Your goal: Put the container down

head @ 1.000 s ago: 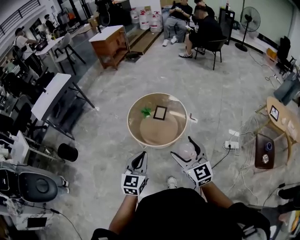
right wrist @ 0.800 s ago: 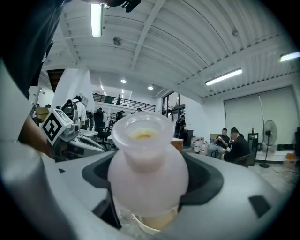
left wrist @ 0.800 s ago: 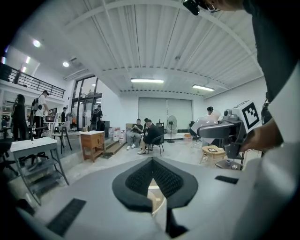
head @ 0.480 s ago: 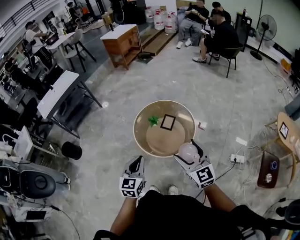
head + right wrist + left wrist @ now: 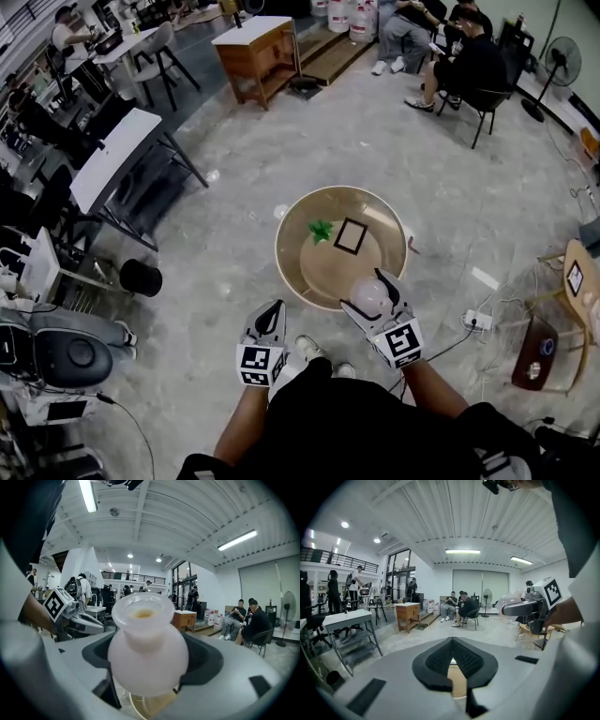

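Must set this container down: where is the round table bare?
On the round table, the near half, between the near rim and the green item and black frame, is bare. The far middle is crowded. The right gripper holds the container over the near-right rim.

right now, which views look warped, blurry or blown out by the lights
Head view: evenly lit, sharp, edges bowed by the wide lens. Right gripper view: fisheye with black corners, ceiling strips glare, the container looms close and slightly soft. Left gripper view: same black corners, room sharp.
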